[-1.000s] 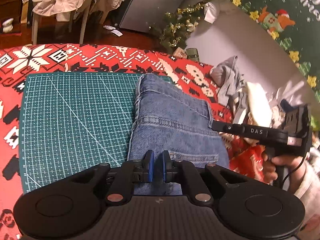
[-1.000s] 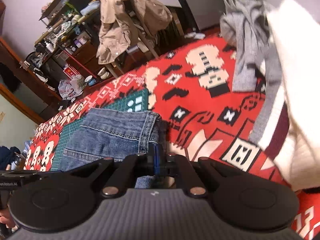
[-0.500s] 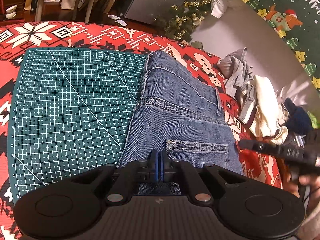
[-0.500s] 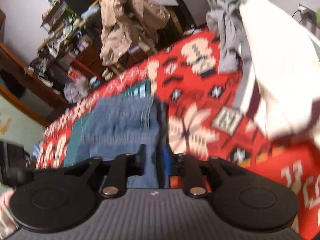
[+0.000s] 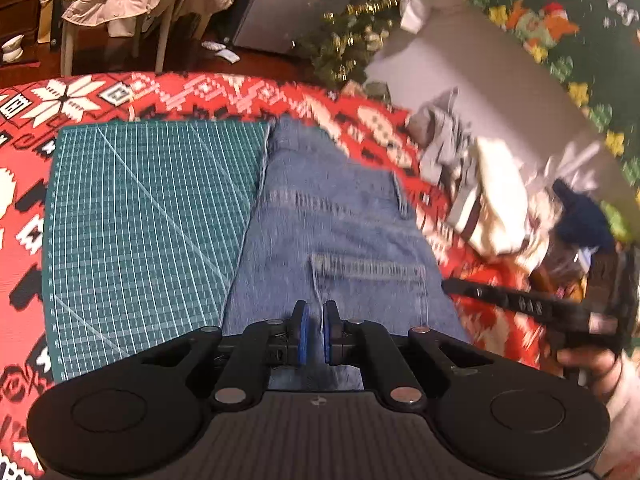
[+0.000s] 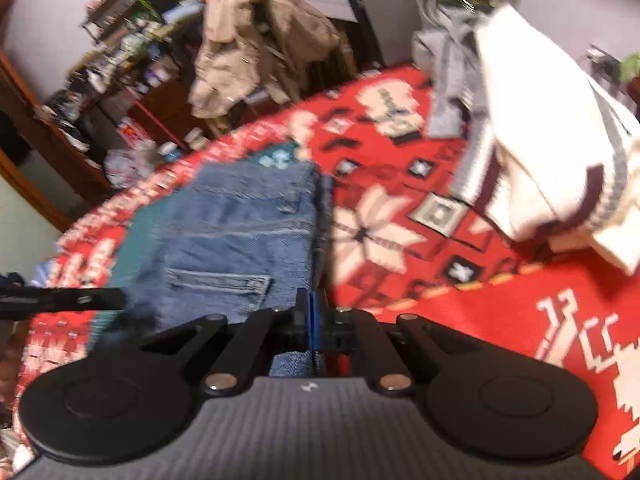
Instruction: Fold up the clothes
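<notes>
Left wrist view: the folded jeans (image 5: pixel 332 232) are lying partly on the green cutting mat (image 5: pixel 148 220) and partly on the red patterned cloth (image 5: pixel 208 92), extending from the left gripper (image 5: pixel 314 330) toward 12 o'clock. The left gripper is showing a narrow gap between its blue pads, with denim beneath and between them; whether the pads are pressing the fabric cannot be told. The right gripper (image 5: pixel 452 288) is appearing at 3 o'clock, at the jeans' right edge. In the right wrist view, the right gripper (image 6: pixel 312 316) is showing its pads together, sitting at the jeans' (image 6: pixel 236 232) thick right-hand folded edge, the garment stretching toward 11 o'clock. A pile of clothes (image 6: pixel 532 152) is lying at 2 o'clock, apart from the jeans.
</notes>
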`<action>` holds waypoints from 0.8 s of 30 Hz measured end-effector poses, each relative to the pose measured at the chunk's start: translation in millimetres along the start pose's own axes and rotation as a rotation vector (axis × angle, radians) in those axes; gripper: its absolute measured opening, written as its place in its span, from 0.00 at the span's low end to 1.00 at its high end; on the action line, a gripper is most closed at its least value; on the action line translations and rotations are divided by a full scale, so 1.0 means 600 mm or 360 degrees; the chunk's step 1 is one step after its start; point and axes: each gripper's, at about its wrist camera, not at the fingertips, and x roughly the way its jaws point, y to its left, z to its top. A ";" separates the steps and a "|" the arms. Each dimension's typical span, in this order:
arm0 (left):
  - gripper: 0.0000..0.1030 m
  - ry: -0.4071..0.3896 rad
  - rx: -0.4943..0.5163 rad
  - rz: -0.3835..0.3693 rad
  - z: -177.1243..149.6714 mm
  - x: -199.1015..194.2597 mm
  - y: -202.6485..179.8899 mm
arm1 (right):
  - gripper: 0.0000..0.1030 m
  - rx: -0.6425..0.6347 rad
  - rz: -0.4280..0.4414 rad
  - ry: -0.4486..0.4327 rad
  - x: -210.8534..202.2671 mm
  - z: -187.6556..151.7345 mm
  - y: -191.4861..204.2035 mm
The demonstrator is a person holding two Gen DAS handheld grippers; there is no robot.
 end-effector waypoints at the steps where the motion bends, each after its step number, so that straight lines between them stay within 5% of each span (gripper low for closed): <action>1: 0.05 0.0025 -0.0005 0.0018 -0.006 0.008 0.001 | 0.00 -0.0007 -0.0039 -0.0009 0.003 -0.003 -0.006; 5: 0.05 0.0036 -0.0066 0.0015 -0.031 0.023 0.017 | 0.00 0.0078 -0.0031 -0.0034 -0.006 -0.009 -0.028; 8: 0.05 0.0028 -0.0082 0.0014 -0.035 0.024 0.016 | 0.00 0.0114 0.0123 -0.0055 -0.036 -0.019 -0.030; 11: 0.05 0.0041 -0.0048 0.0026 -0.037 0.024 0.005 | 0.11 0.0177 0.0237 -0.0063 -0.056 -0.032 -0.025; 13: 0.05 0.0049 -0.0023 0.0037 -0.038 0.023 -0.002 | 0.23 0.0154 0.0212 -0.0031 -0.048 -0.040 -0.015; 15: 0.05 0.0051 -0.0009 0.0049 -0.042 0.019 -0.005 | 0.24 0.0150 0.0162 0.0004 -0.042 -0.051 -0.012; 19: 0.05 0.0055 -0.0021 0.0036 -0.054 0.007 -0.005 | 0.04 0.0174 0.0194 0.0022 -0.043 -0.068 -0.011; 24: 0.05 0.0012 -0.0015 -0.0005 -0.059 -0.025 -0.016 | 0.00 0.0086 0.0131 -0.0081 -0.084 -0.070 0.009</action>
